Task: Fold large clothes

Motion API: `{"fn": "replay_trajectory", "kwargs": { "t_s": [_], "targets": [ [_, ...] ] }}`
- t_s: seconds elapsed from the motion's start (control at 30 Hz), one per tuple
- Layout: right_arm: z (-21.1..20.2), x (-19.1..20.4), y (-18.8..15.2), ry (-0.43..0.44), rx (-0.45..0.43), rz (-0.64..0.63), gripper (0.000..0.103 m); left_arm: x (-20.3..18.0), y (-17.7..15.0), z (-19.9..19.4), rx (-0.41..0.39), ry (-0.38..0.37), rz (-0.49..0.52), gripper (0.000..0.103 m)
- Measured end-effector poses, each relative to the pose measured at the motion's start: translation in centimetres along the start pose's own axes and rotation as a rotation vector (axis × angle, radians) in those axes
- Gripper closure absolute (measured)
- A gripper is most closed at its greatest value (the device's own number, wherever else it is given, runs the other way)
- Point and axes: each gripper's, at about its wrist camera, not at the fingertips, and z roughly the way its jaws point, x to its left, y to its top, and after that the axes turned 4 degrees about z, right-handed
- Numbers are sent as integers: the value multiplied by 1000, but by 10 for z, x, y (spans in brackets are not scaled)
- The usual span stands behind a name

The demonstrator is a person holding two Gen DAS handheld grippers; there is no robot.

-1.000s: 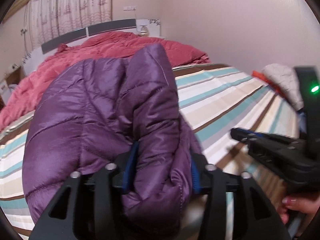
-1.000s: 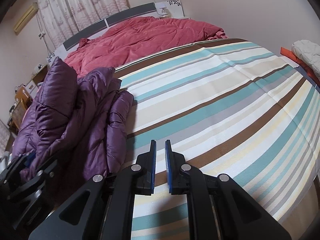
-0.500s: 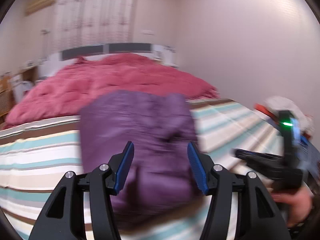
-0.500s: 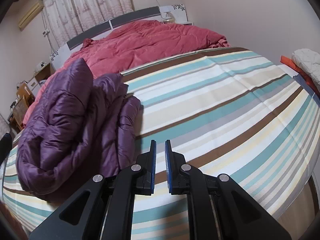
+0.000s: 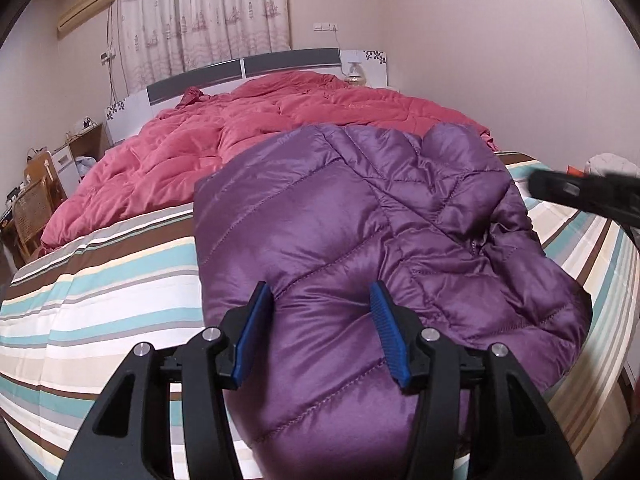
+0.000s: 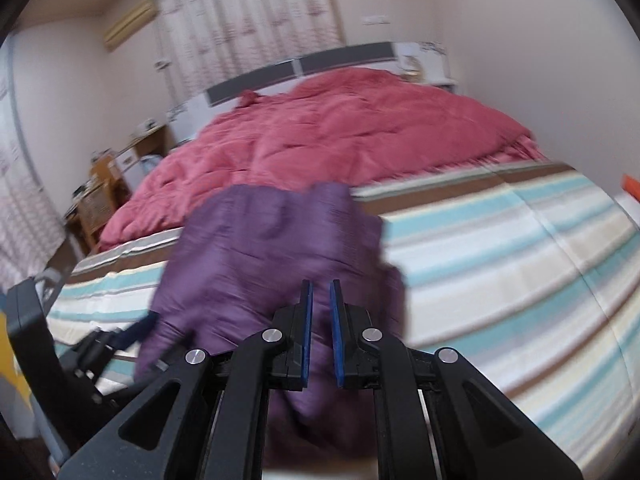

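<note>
Left wrist view: purple down jacket (image 5: 360, 240) bunched on striped bedsheet (image 5: 100, 300).
Left gripper (image 5: 320, 332): closing around jacket hem.
Right gripper (image 6: 320, 336): together, empty.
Handling: likely light, puffy, slippery; hem seams best.

Left gripper (image 5: 322, 328): jaws closing, blue pads bearing on a fold of purple jacket (image 5: 360, 220) bulging between the fingers. Right gripper (image 6: 320, 332): pads nearly together; nothing between them; pointing downward.

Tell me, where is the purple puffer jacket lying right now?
The purple puffer jacket lies on the striped bedsheet at the foot of the bed, just in front of the red comforter.
</note>
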Motion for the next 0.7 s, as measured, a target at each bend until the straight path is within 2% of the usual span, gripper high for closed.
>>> {"fn": "replay_trajectory", "kwargs": {
  "t_s": [0.07, 0.13, 0.23, 0.27, 0.4, 0.5, 0.6, 0.7],
  "targets": [
    [26, 9, 4, -18, 44, -33, 94, 0, 2, 3, 1, 2, 3, 52],
    [47, 9, 3, -104, 79, -73, 94, -3, 4, 4, 2, 4, 8, 52],
    [76, -12, -6, -137, 140, -46, 94, -5, 4, 6, 8, -16, 13, 51],
    [83, -19, -11, -144, 151, -31, 98, -8, 4, 7, 8, -20, 25, 51],
    [108, -45, -31, -155, 133, 18, 99, -31, 5, 18, -3, -41, 118, 51],
    [110, -42, -36, -170, 108, -7, 99, -36, 6, 20, 1, -34, 123, 51],
    [105, -37, -32, -181, 123, -53, 99, -32, 8, 12, 16, -58, 94, 51],
    [91, -36, -19, -150, 142, -26, 99, -16, 21, 2, 41, -93, 5, 50]
  ]
}}
